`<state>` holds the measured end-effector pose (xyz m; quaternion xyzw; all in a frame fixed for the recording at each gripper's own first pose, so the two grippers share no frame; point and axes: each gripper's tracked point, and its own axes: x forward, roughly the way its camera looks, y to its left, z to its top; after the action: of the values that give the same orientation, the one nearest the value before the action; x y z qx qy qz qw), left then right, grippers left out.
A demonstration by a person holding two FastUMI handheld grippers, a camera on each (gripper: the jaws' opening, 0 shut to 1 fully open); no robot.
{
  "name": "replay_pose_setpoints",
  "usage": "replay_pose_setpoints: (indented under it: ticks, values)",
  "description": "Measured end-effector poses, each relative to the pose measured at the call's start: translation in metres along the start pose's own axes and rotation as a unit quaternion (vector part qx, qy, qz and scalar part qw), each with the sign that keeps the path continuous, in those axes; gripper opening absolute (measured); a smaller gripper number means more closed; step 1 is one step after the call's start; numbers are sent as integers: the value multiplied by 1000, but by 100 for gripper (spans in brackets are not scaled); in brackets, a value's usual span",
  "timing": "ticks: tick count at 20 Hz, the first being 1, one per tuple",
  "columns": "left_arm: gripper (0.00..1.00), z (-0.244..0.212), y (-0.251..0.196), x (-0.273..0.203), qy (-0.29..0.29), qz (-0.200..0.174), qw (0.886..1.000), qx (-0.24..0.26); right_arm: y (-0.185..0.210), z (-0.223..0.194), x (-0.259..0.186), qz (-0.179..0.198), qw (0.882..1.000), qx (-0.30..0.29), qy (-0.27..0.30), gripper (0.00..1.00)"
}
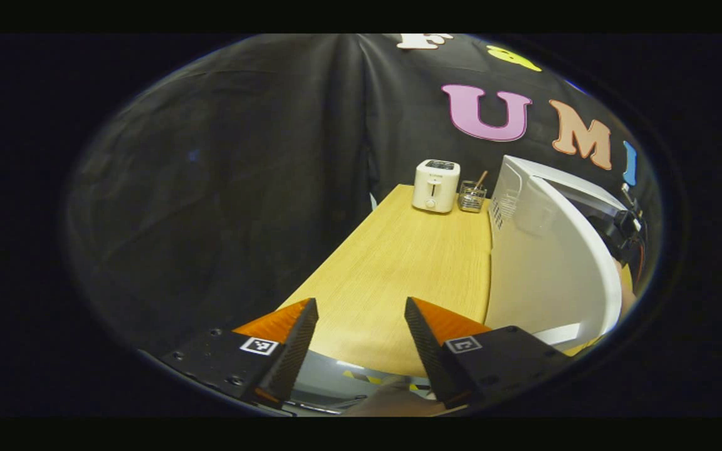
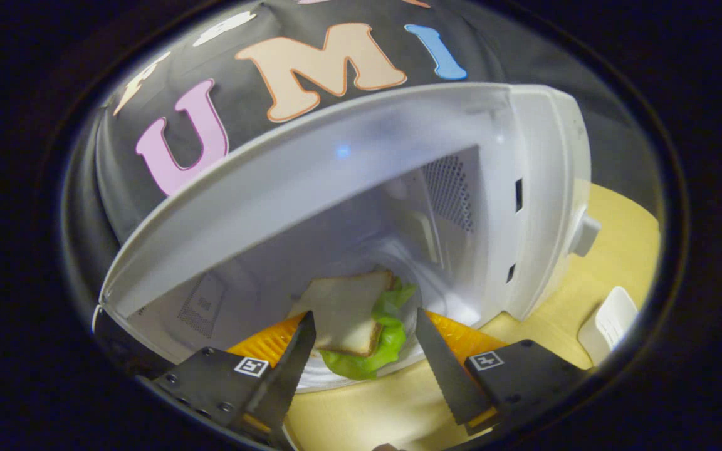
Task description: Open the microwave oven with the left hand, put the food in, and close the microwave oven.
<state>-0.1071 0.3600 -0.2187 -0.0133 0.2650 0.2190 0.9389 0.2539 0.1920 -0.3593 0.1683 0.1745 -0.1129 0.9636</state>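
Observation:
The white microwave (image 2: 536,188) stands with its door open in the right gripper view. A sandwich (image 2: 342,307) of bread and green lettuce lies on a white plate (image 2: 326,378) at the front of the cavity. My right gripper (image 2: 364,313) is open, one finger on each side of the sandwich and not pressing it. In the left gripper view my left gripper (image 1: 361,300) is open and holds nothing, low over the wooden table (image 1: 392,263). The microwave (image 1: 549,269) is to its right, and part of the other gripper (image 1: 624,222) shows beyond it.
A white toaster (image 1: 435,185) and a small wire basket (image 1: 472,196) stand at the table's far end. A white object (image 2: 608,322) lies on the table right of the microwave. The table's left edge drops off beside the black cloth wall.

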Motion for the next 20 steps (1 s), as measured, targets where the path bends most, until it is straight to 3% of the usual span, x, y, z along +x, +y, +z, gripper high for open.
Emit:
replay_pose_setpoints:
  ticks: [4,7,13,19,20]
  values:
    - [45,0,-5,1,1,-4,1000,5,-5,17,-36,12,1000,-14,-10,99]
    - [4,-9,0,1,18,7,1000,9,-21,25,-71,5,999,-37,-5,99]
    - [1,1,-17,-2,-1,-19,999,27,-41,36,-151,11,998,-54,-9,99]
    - [1,1,-35,-5,-8,-56,997,45,-66,22,-234,-12,998,-62,-17,99]
    - [0,2,-38,-6,-10,-63,997,45,-69,18,-245,-16,998,-63,-17,90]
